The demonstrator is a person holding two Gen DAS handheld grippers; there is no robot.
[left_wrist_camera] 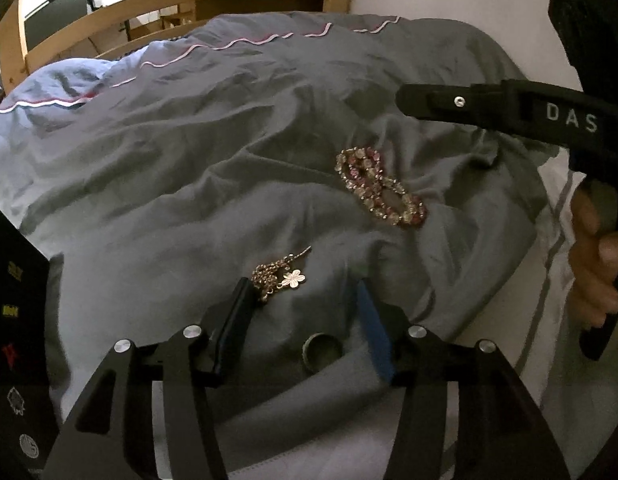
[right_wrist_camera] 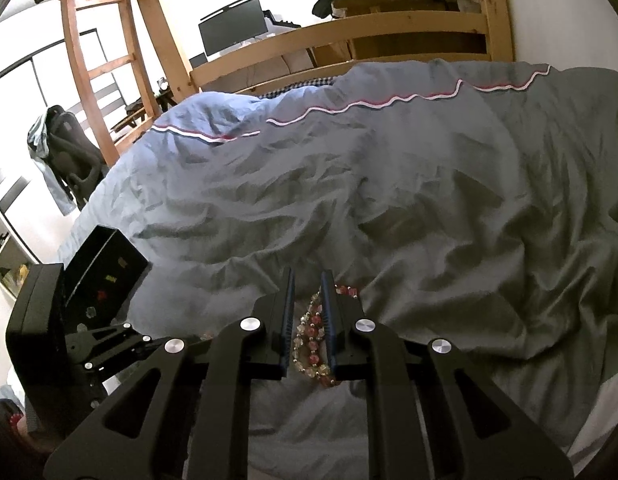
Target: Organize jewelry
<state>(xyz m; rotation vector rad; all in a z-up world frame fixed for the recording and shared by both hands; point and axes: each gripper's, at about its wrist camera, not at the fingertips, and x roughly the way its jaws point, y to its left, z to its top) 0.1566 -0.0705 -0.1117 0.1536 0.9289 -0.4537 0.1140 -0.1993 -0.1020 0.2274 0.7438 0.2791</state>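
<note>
On the grey duvet (left_wrist_camera: 189,160), my left gripper (left_wrist_camera: 303,284) stands open. A dark ring (left_wrist_camera: 323,350) lies on the cloth between its fingers, touching neither pad. A gold chain with a white flower charm (left_wrist_camera: 279,276) lies bunched at the tip of the left finger. Further off to the right lies a pink and clear bead bracelet (left_wrist_camera: 379,188). My right gripper (left_wrist_camera: 405,100) hovers over it. In the right wrist view the right gripper (right_wrist_camera: 307,274) has only a narrow gap between its fingers, and the bracelet (right_wrist_camera: 309,336) shows through that gap, lying on the cloth.
An open black box (right_wrist_camera: 105,276) with small coloured marks stands at the left, close to the left gripper's body (right_wrist_camera: 109,340). A wooden bed frame (right_wrist_camera: 389,28) runs along the far side. A hand (left_wrist_camera: 593,268) holds the right gripper's handle.
</note>
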